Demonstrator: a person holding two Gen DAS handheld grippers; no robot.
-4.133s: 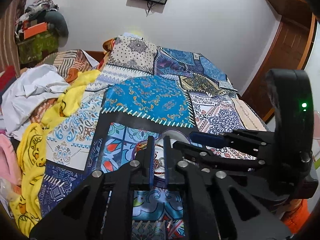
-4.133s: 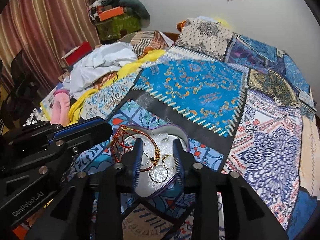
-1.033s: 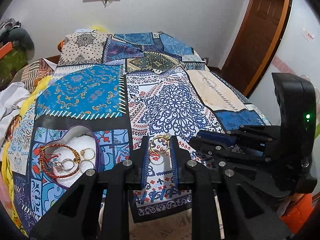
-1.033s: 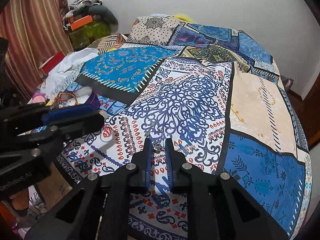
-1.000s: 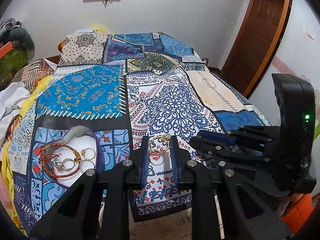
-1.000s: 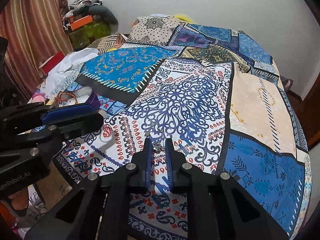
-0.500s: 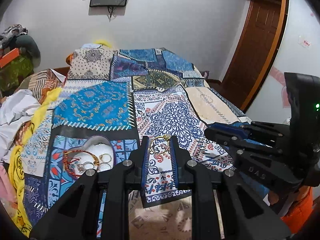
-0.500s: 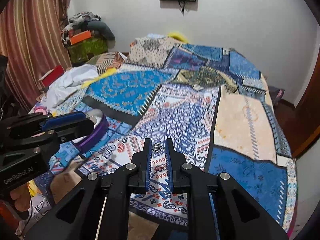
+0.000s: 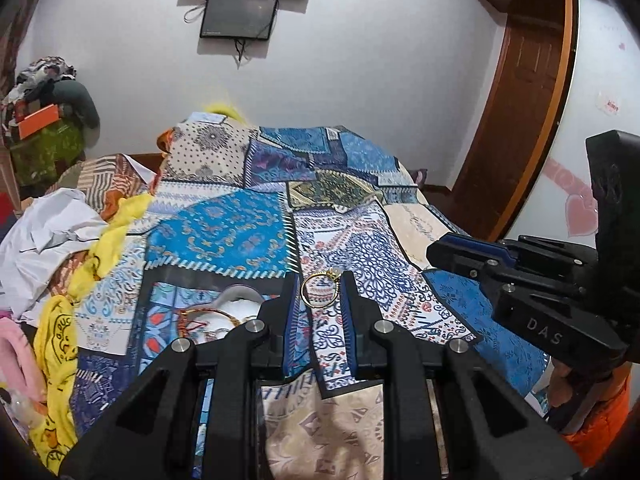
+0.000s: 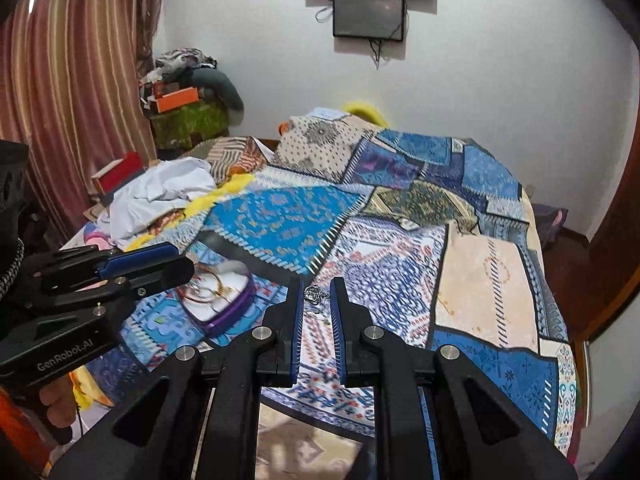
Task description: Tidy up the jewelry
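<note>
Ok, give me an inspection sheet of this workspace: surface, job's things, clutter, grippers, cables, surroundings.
Surface: patchwork patterned bedspread.
Job's things: gold ring; small silver crown-shaped ring; heart-shaped purple-rimmed jewelry tray holding bangles.
Clutter: white cloth, yellow cloth on the bed's far side.
Grippers: left gripper shut on the gold ring; right gripper shut on the silver ring.
Cables: wires under the wall-mounted black screen.
Surroundings: striped curtain, wooden door.

We see a bed [image 9: 224,236] under a patchwork cover [image 10: 400,280]; on it lie a heart-shaped tray [image 10: 232,304] with bangles, a yellow cloth [image 9: 112,236] and crumpled white cloth [image 9: 44,228] along its left side.
</note>
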